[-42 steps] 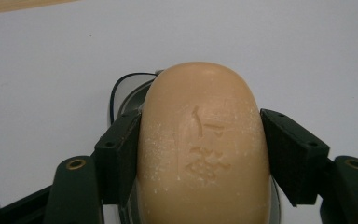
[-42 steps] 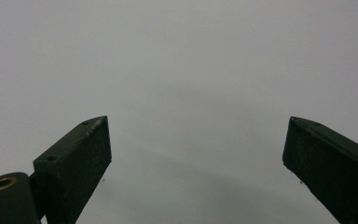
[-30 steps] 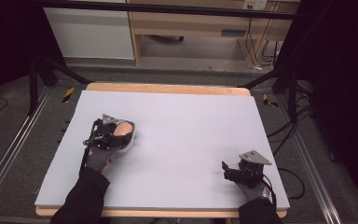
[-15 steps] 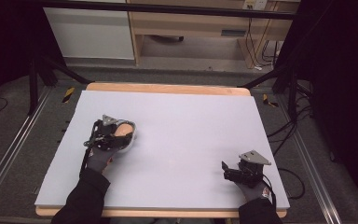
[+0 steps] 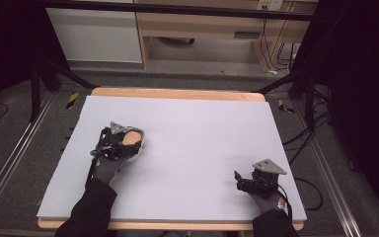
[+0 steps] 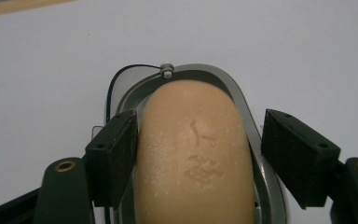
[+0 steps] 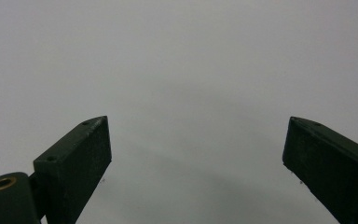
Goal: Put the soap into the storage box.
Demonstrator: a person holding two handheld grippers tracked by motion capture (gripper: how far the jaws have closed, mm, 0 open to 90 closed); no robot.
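A tan bar of soap (image 6: 196, 158) with stamped marks lies in a grey soap dish (image 6: 235, 91) on the pale table. My left gripper (image 6: 200, 140) straddles the bar and the dish. Its left jaw rests against the soap's side, while the right jaw stands off with a gap, outside the dish rim. From above, the left gripper (image 5: 127, 143) sits left of the table's centre over the soap (image 5: 134, 136). My right gripper (image 5: 239, 180) hovers near the front right of the table. It stands open (image 7: 196, 144) over bare tabletop with nothing between its fingers.
The pale table top (image 5: 202, 133) has a wooden edge (image 5: 177, 93) at the far side. Metal rails (image 5: 10, 158) run along both sides. Cables (image 5: 306, 143) lie on the floor at the right, and a wooden cabinet (image 5: 202, 29) stands beyond the table.
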